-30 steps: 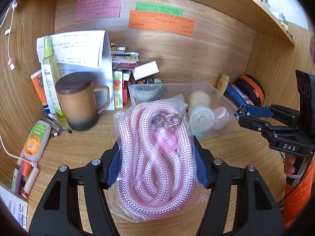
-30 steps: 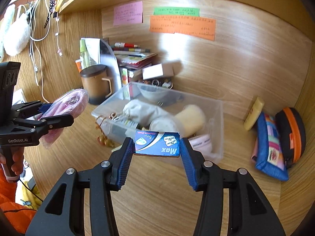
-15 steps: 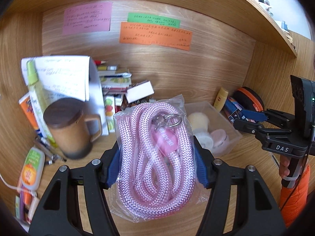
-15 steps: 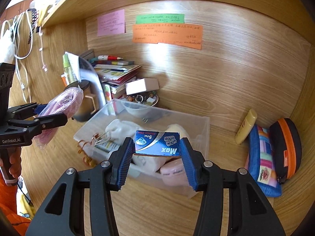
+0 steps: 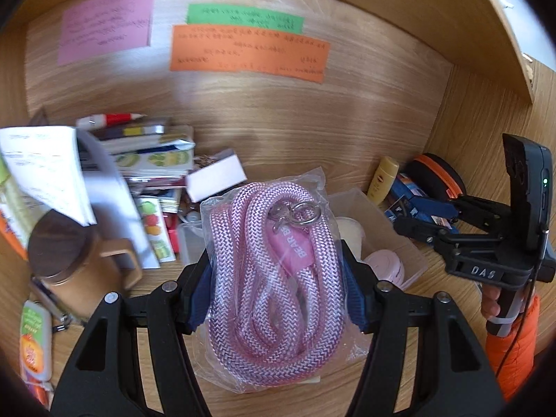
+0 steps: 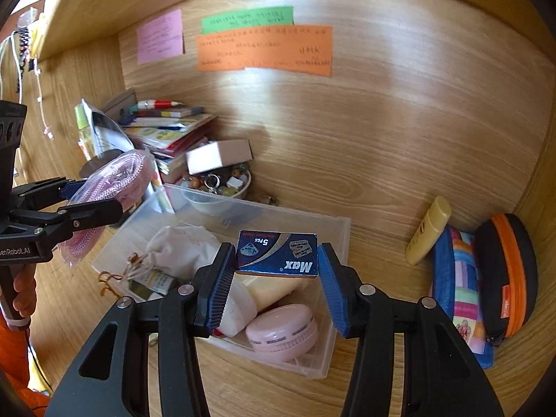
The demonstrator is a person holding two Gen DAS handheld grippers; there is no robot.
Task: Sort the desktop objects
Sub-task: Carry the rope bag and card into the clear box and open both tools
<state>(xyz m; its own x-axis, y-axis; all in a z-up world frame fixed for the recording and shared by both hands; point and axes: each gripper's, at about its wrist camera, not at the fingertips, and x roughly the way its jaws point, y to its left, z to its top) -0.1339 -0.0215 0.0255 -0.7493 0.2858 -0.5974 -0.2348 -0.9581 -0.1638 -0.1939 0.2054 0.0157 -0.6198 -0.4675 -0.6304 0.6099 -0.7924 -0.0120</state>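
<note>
1. Both tongs have advanced toward the back wall since the earlier frames; the clear plastic bin (image 6: 333,229), formerly ahead of the right tongs, now lies directly beneath them.
2. Left tongs (image 5: 278,292): pinching a bagged pink rope (image 5: 274,274), held upright between the blue pads. A lidded brown mug (image 5: 66,267) stands to their left; a stack of booklets (image 5: 153,160) lies ahead and left.
3. Right tongs (image 6: 276,278): pinching a dark blue razor-blade box (image 6: 278,253) by its short ends, held above the bin. A yellow tube (image 6: 429,229) and a striped pouch (image 6: 458,285) lie to their right.
4. Step in hand, as judged: both items are in carriage to the bin, and the box appears first in line for deposit.
5. Next move, as judged: lower the box over a free patch of bin, then part the tongs; the rope would follow, coming across from the left.
6. Materials: the rope is thick braided cord with a metal clasp, coiled in crinkly clear film, soft and compressible. The box is rigid printed card with flat faces. The bin is thin translucent plastic, already holding a white cloth bag (image 6: 180,250) and a round pink case (image 6: 281,330).
</note>
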